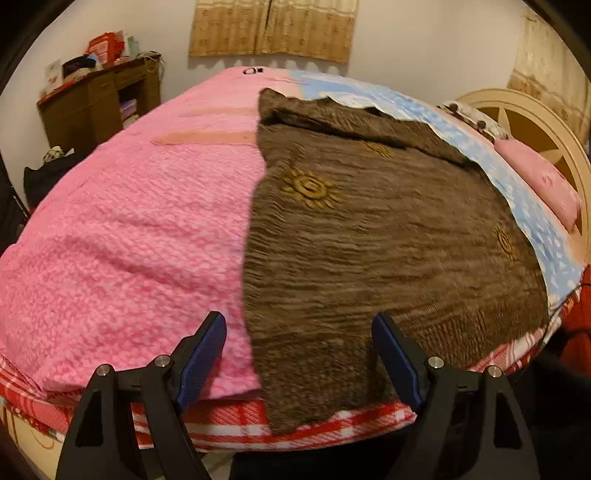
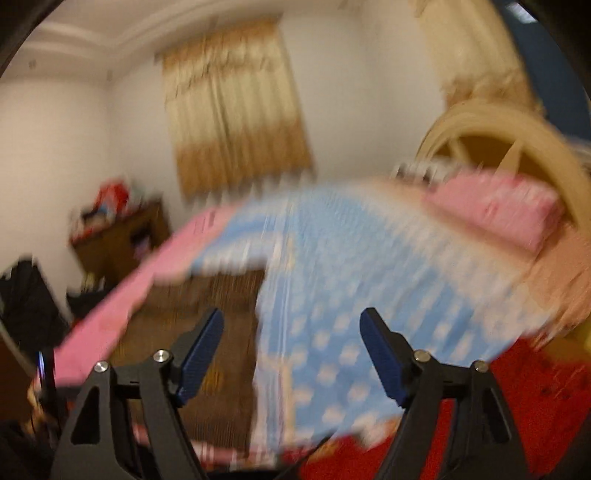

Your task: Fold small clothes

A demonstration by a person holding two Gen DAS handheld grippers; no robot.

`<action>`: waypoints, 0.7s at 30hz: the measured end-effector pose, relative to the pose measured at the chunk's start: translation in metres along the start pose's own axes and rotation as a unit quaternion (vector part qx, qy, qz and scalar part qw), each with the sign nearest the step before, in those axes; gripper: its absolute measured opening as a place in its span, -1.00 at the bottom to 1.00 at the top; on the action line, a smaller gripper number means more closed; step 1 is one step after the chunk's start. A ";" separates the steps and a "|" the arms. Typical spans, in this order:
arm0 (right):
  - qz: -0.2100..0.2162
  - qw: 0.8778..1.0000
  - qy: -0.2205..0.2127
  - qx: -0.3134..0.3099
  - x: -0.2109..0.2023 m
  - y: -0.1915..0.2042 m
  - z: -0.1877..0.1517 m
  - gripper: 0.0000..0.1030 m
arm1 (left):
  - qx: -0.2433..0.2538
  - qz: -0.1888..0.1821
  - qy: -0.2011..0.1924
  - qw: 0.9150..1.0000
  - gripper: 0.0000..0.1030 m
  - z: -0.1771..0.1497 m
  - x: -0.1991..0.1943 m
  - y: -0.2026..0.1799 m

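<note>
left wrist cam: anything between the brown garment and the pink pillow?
Only a strip of the blue dotted sheet lies between brown garment and pink pillow, in the left wrist view.

A crinkled brown cloth (image 1: pixel 388 236) lies on a nubbly pink blanket (image 1: pixel 129 240); the cabinet (image 1: pixel 99 107) looks like dark wood.

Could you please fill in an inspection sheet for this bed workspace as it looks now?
Surface: bed with pink textured cover, blue dotted sheet on the right.
Job's things: brown garment spread flat, its near corner hanging over the edge.
Clutter: pink pillow by the headboard.
Grippers: left gripper and right gripper open, empty.
Cables: nothing seen.
Surroundings: cluttered wooden desk, curtain.
</note>
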State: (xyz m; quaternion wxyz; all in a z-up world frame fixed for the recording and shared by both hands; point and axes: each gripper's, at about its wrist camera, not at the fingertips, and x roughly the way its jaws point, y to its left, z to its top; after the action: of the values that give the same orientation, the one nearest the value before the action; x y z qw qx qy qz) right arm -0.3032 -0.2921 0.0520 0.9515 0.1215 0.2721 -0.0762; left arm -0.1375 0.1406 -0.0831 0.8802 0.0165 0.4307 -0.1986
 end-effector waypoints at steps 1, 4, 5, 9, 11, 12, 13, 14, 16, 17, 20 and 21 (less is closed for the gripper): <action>0.011 0.999 0.042 0.004 0.026 0.004 -0.014 0.50 | 0.000 -0.002 0.000 1.000 0.58 -0.001 0.000 -0.001; 0.050 0.989 0.137 0.036 0.084 0.011 -0.047 0.11 | -0.001 -0.001 -0.006 1.000 0.58 -0.010 -0.002 0.000; 0.060 0.984 0.162 0.047 0.100 0.012 -0.059 0.07 | 0.002 -0.001 -0.008 1.000 0.58 -0.013 -0.002 -0.001; 0.046 0.977 0.207 0.031 0.131 0.024 -0.089 0.10 | 0.014 -0.006 -0.010 1.000 0.58 -0.018 -0.005 -0.006; 0.056 0.974 0.217 0.030 0.136 0.028 -0.098 0.13 | 0.009 -0.013 -0.015 1.000 0.59 -0.020 -0.004 -0.006; 0.062 0.972 0.224 0.030 0.136 0.029 -0.102 0.14 | 0.007 -0.015 -0.018 1.000 0.59 -0.021 -0.004 -0.005; 0.062 0.971 0.229 0.026 0.141 0.032 -0.105 0.16 | 0.007 -0.018 -0.018 1.000 0.59 -0.021 -0.005 -0.004; 0.057 0.972 0.226 0.021 0.138 0.034 -0.107 0.17 | 0.009 -0.022 -0.016 1.000 0.59 -0.021 -0.006 -0.003; 0.053 0.974 0.221 0.012 0.138 0.038 -0.110 0.17 | 0.009 -0.033 -0.011 0.999 0.59 -0.021 -0.010 0.000; 0.053 0.974 0.221 0.010 0.137 0.038 -0.110 0.17 | 0.002 -0.044 -0.009 0.999 0.59 -0.021 -0.012 0.003; 0.076 0.972 0.221 0.020 0.136 0.037 -0.109 0.07 | -0.016 -0.057 -0.007 0.998 0.59 -0.021 -0.012 0.009; 0.081 0.971 0.223 0.022 0.137 0.038 -0.110 0.01 | -0.026 -0.063 -0.007 0.998 0.59 -0.022 -0.011 0.012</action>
State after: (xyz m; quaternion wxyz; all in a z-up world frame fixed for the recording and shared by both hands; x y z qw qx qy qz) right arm -0.2347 -0.2364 -0.1047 0.8671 0.1784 0.4645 0.0244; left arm -0.1556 0.1594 -0.0903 0.8693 -0.0351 0.4294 -0.2424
